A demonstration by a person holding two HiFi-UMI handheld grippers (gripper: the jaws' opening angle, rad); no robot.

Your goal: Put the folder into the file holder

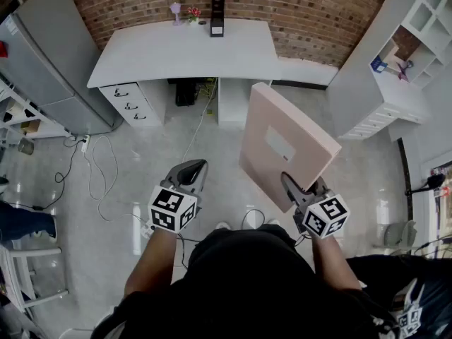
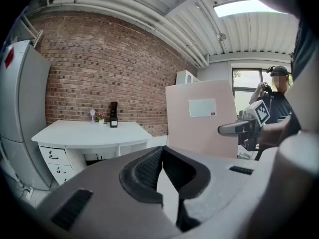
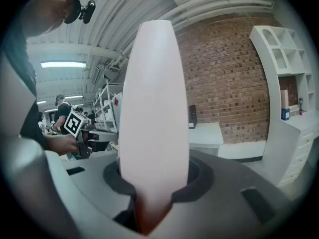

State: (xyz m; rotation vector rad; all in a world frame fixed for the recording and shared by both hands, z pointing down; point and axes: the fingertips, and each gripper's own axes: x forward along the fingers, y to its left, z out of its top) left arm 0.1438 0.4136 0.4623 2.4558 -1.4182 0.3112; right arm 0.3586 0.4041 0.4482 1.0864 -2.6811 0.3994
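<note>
Folder: pink, with a pale label on its face, held up in the air and tilted over the floor, well apart from the white tabletop. Right hand-held gripper is clenched on the folder's lower corner; seen from that gripper the folder stands edge-on between the jaws, which press on it from both sides. Left hand-held gripper is closed at its tips and carries nothing, hanging beside the folder without touching it. File holder: a dark upright thing at the back edge of the tabletop against the brick wall, untouched. Judgement: the pick-up is done; the carry to the tabletop, lining the folder up with the holder's slot and sliding it in are all left. Hard to make out: the file holder is too small to tell which way its opening faces or whether anything is already in it; the gripped corner of the folder is buried in the jaws; the folder's thickness and contents cannot be read.
</note>
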